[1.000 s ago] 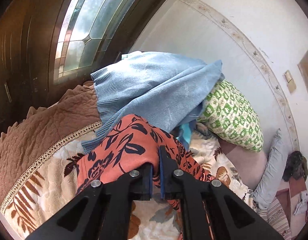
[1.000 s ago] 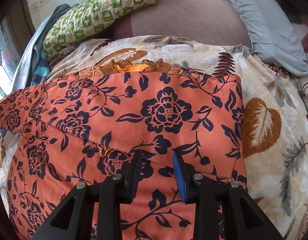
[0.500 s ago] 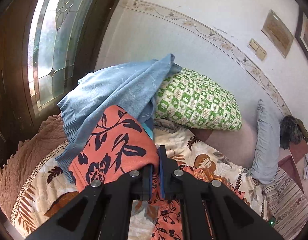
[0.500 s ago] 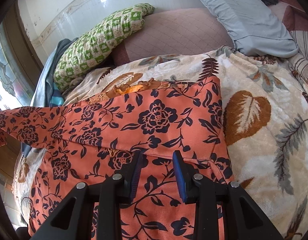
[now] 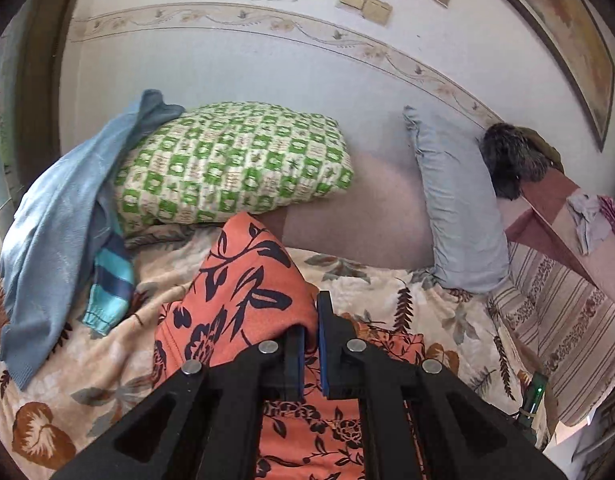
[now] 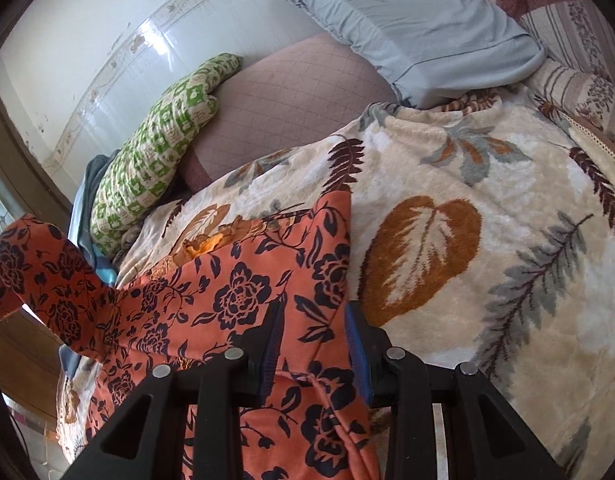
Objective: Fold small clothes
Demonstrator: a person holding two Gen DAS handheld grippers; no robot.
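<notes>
Left gripper (image 5: pixel 310 346) clamped on sleeve of orange top (image 6: pixel 243 304), cloth bunched over its left finger, lifted off blanket (image 6: pixel 487 216). Right gripper (image 6: pixel 313 344) partly spread, low over top's right edge; cloth lies between fingers, pads not pressing it. Top spread flat on blanket, left part raised. Green pillow (image 5: pixel 231 160), blue sweater (image 5: pixel 63 216), grey pillow (image 5: pixel 455 204) behind, by wall.
</notes>
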